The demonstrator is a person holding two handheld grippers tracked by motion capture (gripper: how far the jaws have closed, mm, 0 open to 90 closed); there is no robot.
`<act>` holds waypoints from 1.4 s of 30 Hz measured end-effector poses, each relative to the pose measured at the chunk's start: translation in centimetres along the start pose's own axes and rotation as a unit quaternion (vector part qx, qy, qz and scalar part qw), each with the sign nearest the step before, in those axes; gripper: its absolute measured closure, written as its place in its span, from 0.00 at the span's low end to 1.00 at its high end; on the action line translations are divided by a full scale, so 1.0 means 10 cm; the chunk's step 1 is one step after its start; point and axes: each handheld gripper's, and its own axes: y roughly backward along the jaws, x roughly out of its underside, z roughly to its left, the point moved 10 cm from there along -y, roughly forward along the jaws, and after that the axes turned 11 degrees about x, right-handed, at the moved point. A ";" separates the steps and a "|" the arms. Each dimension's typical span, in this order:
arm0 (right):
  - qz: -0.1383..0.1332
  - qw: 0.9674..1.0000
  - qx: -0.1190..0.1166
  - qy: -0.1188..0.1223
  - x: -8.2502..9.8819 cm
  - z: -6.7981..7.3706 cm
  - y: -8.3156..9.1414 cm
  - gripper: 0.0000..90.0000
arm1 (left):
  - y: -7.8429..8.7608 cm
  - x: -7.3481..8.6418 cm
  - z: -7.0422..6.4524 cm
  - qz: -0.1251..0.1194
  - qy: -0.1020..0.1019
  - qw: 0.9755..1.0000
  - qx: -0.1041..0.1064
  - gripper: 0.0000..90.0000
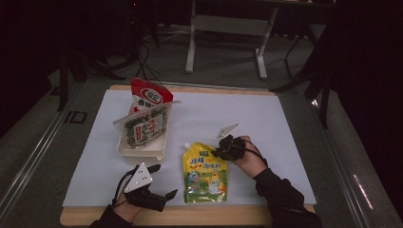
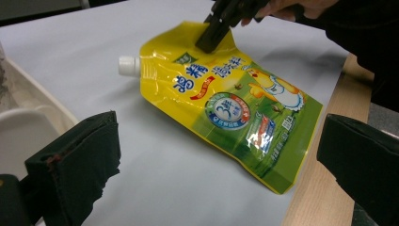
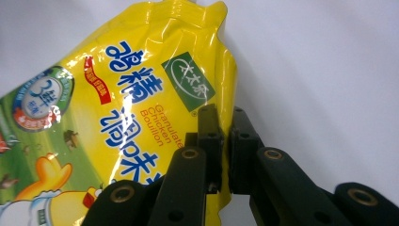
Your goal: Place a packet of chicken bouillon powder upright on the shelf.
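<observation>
A yellow chicken-bouillon pouch (image 1: 205, 173) with a white screw cap (image 1: 187, 145) lies flat on the white sheet, cap toward the far left. My right gripper (image 1: 219, 153) is shut on the pouch's upper right edge; in the right gripper view (image 3: 225, 127) the jaws pinch the yellow film (image 3: 117, 94) near the green logo. My left gripper (image 1: 164, 180) stands open near the table's front edge, to the left of the pouch, with nothing between its jaws. In the left gripper view (image 2: 216, 141) the pouch (image 2: 226, 103) lies ahead, and the right gripper (image 2: 214, 35) clamps its far corner.
A white tray (image 1: 142, 153) at the left centre holds a green seaweed snack pack (image 1: 145, 128), and a red packet (image 1: 151, 95) stands behind it. The white sheet (image 1: 266, 123) covers a wooden table whose front edge (image 1: 190, 214) shows. A metal table frame (image 1: 223, 28) stands beyond.
</observation>
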 end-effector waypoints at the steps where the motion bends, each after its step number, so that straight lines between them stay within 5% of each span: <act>1: -0.003 1.000 0.002 0.004 -0.02 0.00 0.03 0.96 | 0.00 -0.01 0.00 -0.002 0.001 1.000 0.001 0.01; 8: -0.037 0.999 0.008 0.018 -0.18 0.05 0.30 0.96 | -0.03 -0.10 -0.01 -0.011 0.010 1.000 0.013 0.03; 13: -0.053 0.998 0.010 0.029 -0.23 0.10 0.43 0.96 | -0.11 -0.15 -0.07 0.004 0.023 0.999 0.038 0.03; 16: -0.060 0.998 0.010 0.032 -0.24 0.12 0.49 0.96 | -0.17 -0.17 -0.07 0.013 0.019 0.999 0.034 0.03; 25: -0.081 0.996 0.011 0.040 -0.30 0.20 0.64 0.96 | -0.28 -0.22 0.08 0.015 0.056 0.997 0.041 0.07; 33: -0.100 0.993 0.009 0.054 -0.39 0.30 0.77 0.96 | -0.34 -0.33 0.21 -0.004 0.074 0.996 0.046 0.21; 42: -0.111 0.992 0.006 0.063 -0.43 0.36 0.85 0.96 | -0.41 -0.37 0.13 -0.008 0.063 0.993 0.096 0.54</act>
